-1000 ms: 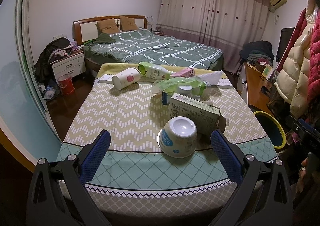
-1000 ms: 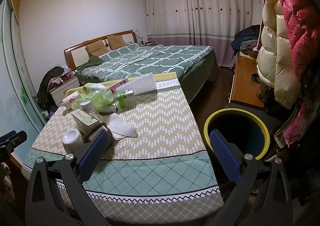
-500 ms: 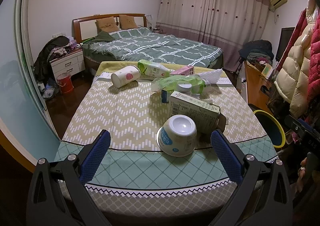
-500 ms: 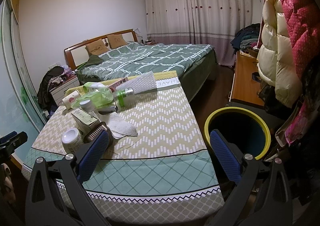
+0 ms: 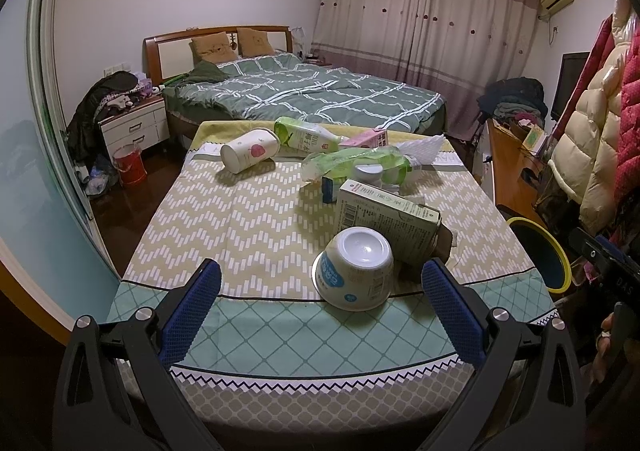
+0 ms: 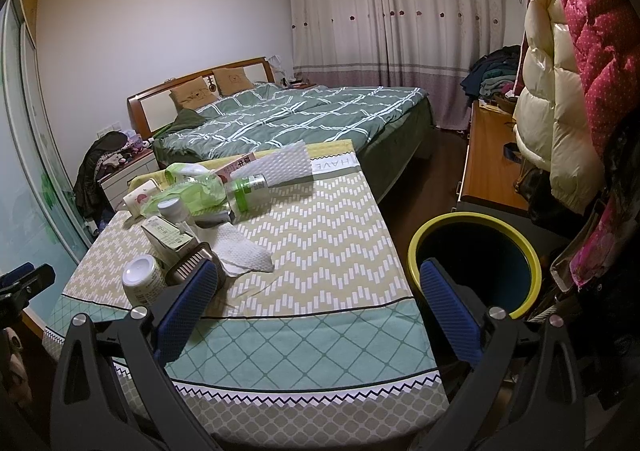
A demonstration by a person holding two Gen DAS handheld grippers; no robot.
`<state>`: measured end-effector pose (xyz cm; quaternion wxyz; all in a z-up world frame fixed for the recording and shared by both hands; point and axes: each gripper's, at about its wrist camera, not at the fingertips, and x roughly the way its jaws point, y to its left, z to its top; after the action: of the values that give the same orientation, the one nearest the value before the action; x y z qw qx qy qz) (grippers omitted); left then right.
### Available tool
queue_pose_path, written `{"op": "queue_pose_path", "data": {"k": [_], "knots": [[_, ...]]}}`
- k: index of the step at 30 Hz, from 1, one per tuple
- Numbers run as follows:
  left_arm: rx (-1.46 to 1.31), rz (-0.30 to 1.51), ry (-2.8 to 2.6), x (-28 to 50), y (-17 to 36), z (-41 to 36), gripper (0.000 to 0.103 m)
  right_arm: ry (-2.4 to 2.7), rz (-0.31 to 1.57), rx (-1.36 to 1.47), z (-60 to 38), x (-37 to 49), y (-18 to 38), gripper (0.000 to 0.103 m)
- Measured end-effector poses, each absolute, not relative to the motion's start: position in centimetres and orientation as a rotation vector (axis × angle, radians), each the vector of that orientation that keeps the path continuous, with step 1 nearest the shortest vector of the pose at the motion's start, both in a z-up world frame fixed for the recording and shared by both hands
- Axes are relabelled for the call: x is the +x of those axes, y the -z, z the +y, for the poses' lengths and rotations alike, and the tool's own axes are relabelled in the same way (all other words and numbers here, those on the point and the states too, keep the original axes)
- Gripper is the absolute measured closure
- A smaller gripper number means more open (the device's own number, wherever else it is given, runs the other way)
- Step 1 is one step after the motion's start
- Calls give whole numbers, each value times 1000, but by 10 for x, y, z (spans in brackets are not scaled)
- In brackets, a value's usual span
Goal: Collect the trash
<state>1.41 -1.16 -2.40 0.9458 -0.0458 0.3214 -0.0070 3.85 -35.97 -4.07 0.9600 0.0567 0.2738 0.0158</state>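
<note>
1. Left wrist view: left tongs point(image 5: 320, 291) spread wide at the bottom of frame, holding nothing. An upside-down cup point(image 5: 354, 269) sits mid-frame on the surface point(image 5: 248, 219), touching a box point(image 5: 386, 217); more trash is piled behind.
2. Right wrist view: right tongs point(image 6: 318, 297) also spread, empty. Bin point(image 6: 474, 257) at lower right beside the surface, tissue point(image 6: 240, 255) left of center.

Bedroom under dim light.
A green-quilted bed point(image 5: 304, 99) stands before drawn curtains point(image 5: 424, 23); white nightstand point(image 5: 134, 127) on dark floor point(image 6: 440, 163).
</note>
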Motion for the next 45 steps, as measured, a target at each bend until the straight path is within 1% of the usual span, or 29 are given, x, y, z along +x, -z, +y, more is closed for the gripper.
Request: {"op": "queue_pose_path", "data": {"k": [20, 24, 30, 43, 44, 45], "knots": [[-94, 668, 15, 17, 25, -8, 4, -30, 561, 118, -359, 39, 42, 6], [-96, 672, -1, 20, 28, -4, 4, -33, 574, 123, -358, 45, 51, 6], [-90, 667, -30, 29, 31, 4, 4, -53, 612, 116, -346, 62, 63, 6], [-93, 695, -29, 60, 51, 14, 4, -186, 640, 87, -298, 117, 67, 7], [-93, 694, -30, 59, 51, 14, 4, -200, 639, 75, -292, 122, 66, 7], [-92, 694, -32, 62, 52, 15, 4, -213, 636, 64, -286, 125, 65, 10]]}}
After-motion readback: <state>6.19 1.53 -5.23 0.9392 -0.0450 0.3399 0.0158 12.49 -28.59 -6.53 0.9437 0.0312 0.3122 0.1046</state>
